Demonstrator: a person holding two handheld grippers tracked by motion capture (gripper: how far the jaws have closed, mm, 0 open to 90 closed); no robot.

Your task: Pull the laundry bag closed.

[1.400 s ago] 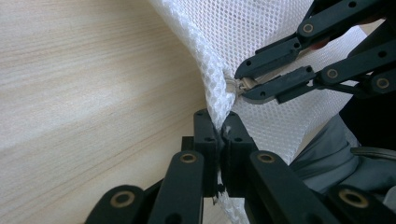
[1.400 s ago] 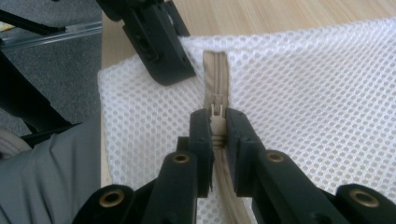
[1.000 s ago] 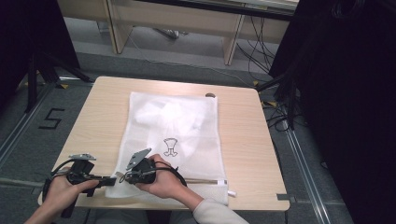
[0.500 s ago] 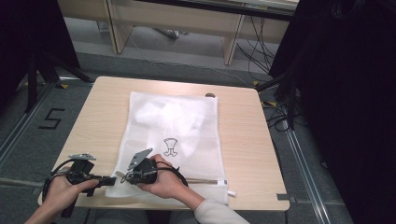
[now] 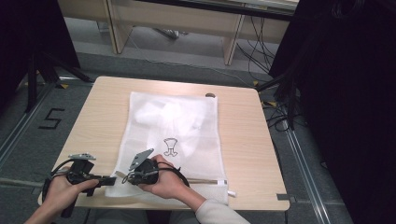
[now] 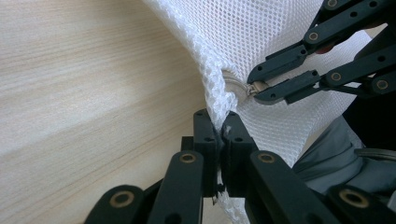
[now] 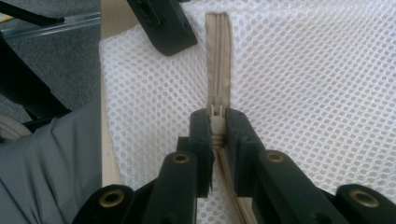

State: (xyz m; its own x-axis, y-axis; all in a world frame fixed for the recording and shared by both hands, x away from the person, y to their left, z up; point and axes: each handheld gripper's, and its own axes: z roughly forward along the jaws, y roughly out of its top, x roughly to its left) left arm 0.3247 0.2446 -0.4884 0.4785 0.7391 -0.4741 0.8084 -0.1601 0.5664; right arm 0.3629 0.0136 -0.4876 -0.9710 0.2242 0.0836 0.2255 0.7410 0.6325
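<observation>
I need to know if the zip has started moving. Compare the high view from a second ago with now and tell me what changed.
Nothing has visibly changed. The left gripper stays shut on the corner of the mesh bag, the right gripper stays shut on the zip pull, and both hands sit where they were at the near edge of the table.

White mesh bag (image 5: 173, 135), beige zipper (image 7: 218, 56), black tools, pale wood-grain table (image 5: 100, 107).

High view overhead facing forward, tool views close, sharing mesh bag (image 5: 173, 140)
</observation>
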